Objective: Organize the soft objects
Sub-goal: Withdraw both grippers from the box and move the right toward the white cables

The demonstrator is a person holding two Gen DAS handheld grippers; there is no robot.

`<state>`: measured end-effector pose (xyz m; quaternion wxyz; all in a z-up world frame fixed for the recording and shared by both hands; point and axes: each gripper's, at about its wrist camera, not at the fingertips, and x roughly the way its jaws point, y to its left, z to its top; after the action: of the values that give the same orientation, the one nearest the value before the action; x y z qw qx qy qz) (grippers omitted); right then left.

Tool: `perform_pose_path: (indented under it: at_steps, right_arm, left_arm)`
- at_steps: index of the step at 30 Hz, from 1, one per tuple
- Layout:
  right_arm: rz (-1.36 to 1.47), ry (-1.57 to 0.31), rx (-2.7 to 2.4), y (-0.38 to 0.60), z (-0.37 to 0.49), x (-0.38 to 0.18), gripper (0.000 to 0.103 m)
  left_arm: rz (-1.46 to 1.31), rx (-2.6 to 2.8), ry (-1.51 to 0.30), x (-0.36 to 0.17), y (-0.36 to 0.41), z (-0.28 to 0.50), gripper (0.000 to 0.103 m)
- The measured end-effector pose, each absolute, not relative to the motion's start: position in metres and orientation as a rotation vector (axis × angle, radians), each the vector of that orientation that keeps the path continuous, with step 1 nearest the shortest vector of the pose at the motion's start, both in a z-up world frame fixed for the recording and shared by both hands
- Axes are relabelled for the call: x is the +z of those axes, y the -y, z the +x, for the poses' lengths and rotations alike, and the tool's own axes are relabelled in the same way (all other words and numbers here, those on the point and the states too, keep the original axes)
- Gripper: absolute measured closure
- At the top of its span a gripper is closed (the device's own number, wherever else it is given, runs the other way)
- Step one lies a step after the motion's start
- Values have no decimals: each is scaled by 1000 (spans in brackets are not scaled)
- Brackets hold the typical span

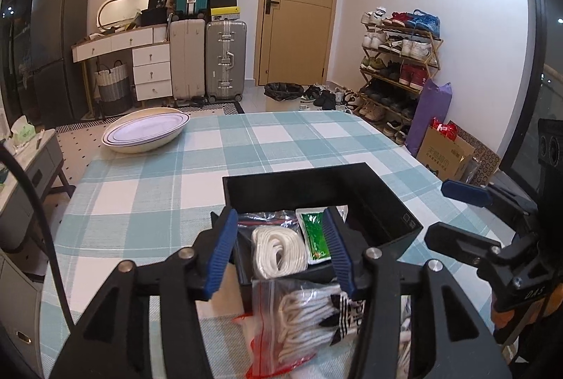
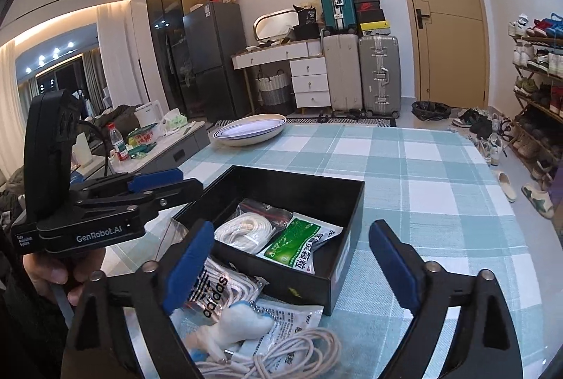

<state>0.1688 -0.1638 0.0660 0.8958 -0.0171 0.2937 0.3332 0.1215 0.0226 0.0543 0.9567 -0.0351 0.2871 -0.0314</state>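
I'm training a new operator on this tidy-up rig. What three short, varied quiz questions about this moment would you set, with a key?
1. True or false: the black box already holds a white rope coil and a green packet.
2. Which lies outside the box? A) bagged Adidas socks B) white rope coil C) green packet
3. Fill in: both the left gripper and right gripper have ____ jaws, gripping nothing.

Key: 1 true; 2 A; 3 open.

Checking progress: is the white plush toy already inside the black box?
No, the plush toy lies on the table in front of the black box, beside a white cable.
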Motion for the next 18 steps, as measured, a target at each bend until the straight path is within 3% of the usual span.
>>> perform_pose_path:
  at_steps: [5, 7, 10, 12, 15, 18]
  right_arm:
    - [-50, -613, 644, 172, 153, 67, 1]
    - [-44, -621, 632, 176, 148, 67, 1]
    - [-31, -636, 630, 181, 141, 66, 1]
    - [-32, -641, 622, 185, 134, 64, 1]
    - [-43, -646, 608, 189, 124, 62, 1]
    - [-48, -654, 605, 192, 115, 58, 1]
  left_arm:
    - [-21, -35, -575, 51, -20, 101, 42]
    - [-25, -16, -560, 50, -21, 93, 22]
    - [-37, -9, -538, 50, -22, 82, 13]
    - [-35, 4, -531, 49, -22, 77, 11]
    - [-30, 9, -538, 48, -23, 71, 0]
    - [-21, 13, -532, 51, -24, 64, 0]
